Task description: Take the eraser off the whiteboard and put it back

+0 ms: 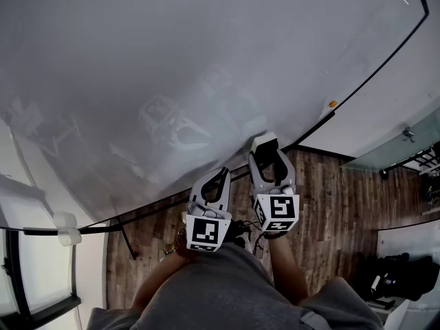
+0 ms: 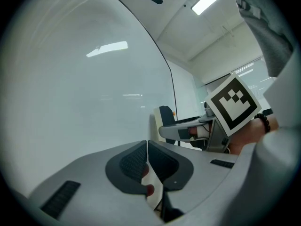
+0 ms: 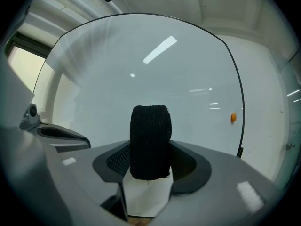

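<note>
Right tongs (image 3: pixel 150 166): jaws stand wide and are clamped on the whiteboard eraser (image 3: pixel 150 140), one pad on each side. Its black felt stands up between the jaw tips, with its white body below, nearer the camera. In the head view the eraser (image 1: pixel 265 144) sits at the tips of the right tongs (image 1: pixel 267 158), by the lower black edge of the whiteboard (image 1: pixel 172 81). I cannot tell whether it touches the board.

Left tongs (image 2: pixel 148 160): jaws together, nothing between the pads. They sit just beside the right tongs on their left, tips (image 1: pixel 216 179) a little further back from the board.

Room: ahead of both tongs the board face is bare and runs far up and to the left. An orange magnet (image 3: pixel 233 117) sits to the right of the right tongs, near the board's black right edge. Beyond that edge is white wall, and the wood floor (image 1: pixel 330 198) lies below the board.
</note>
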`<state>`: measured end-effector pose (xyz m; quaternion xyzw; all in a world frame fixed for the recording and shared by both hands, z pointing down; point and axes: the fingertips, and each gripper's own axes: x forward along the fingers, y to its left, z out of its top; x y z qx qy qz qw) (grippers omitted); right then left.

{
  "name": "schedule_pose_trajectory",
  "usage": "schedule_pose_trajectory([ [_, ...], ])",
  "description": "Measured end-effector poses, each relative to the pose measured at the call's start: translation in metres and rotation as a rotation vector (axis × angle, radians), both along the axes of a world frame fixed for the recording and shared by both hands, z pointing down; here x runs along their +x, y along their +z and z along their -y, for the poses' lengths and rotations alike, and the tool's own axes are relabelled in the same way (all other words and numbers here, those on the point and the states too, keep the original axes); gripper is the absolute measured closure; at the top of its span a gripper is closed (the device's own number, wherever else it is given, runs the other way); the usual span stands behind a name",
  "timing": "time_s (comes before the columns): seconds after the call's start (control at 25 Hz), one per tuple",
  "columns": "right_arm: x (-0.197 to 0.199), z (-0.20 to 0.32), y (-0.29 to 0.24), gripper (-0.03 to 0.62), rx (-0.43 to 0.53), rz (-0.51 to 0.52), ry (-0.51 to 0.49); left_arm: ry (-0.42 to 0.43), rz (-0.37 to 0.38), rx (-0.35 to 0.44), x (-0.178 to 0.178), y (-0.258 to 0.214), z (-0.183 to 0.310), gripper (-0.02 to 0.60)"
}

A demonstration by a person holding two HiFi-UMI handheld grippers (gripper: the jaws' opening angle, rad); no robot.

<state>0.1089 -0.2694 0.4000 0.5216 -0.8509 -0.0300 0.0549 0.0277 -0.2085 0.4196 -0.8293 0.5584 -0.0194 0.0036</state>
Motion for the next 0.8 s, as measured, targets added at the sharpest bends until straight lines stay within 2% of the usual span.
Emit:
schedule_pose_trajectory([
  [0.8,0.009,-0.035,-0.001,0.353,0.009,0.012,0.055,0.069,-0.008,-0.013,0.008,0.007,-0.027,0.574],
])
